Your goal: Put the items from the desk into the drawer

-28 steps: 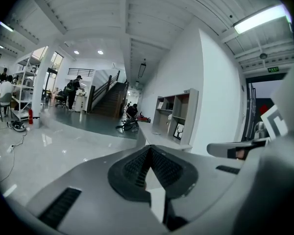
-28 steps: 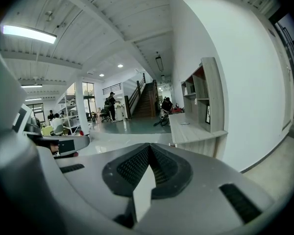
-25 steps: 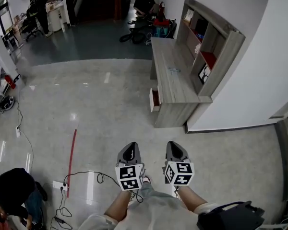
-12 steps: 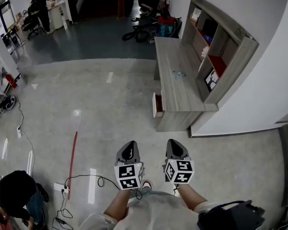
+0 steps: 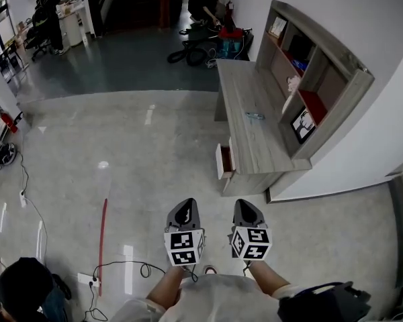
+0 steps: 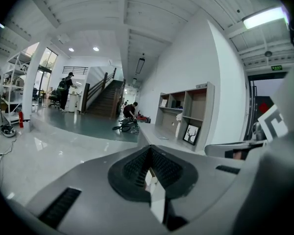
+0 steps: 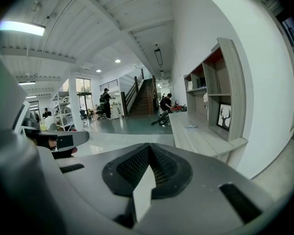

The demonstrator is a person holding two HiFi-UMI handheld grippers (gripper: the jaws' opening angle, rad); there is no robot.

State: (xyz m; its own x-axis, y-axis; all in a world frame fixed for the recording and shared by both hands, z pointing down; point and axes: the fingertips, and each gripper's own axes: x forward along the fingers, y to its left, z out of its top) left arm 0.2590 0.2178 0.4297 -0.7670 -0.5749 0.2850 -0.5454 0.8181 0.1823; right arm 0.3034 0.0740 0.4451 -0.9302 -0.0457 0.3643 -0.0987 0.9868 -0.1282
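Note:
A long grey wooden desk [image 5: 252, 106] stands against the right wall, some way ahead of me. A small bluish item [image 5: 255, 116] lies on its top, also seen as the item [image 7: 191, 127] in the right gripper view. A drawer [image 5: 224, 161] at the desk's near end stands pulled out. My left gripper [image 5: 183, 208] and right gripper [image 5: 244, 206] are held side by side over the floor, well short of the desk. Both are shut with nothing between the jaws. The left gripper [image 6: 148, 153] and right gripper [image 7: 149, 151] point level toward the desk [image 6: 154, 140].
A shelf unit [image 5: 322, 66] sits on the desk with a framed deer picture [image 5: 302, 123] and small things in its compartments. A person [image 5: 20, 287] crouches at lower left by a power strip [image 5: 87, 279] and cables. A red strip [image 5: 102, 230] lies on the floor. People work at the back.
The desk and its drawer have come closer and lower in the head view. Both grippers keep the same shut pose side by side as I walk toward the desk.

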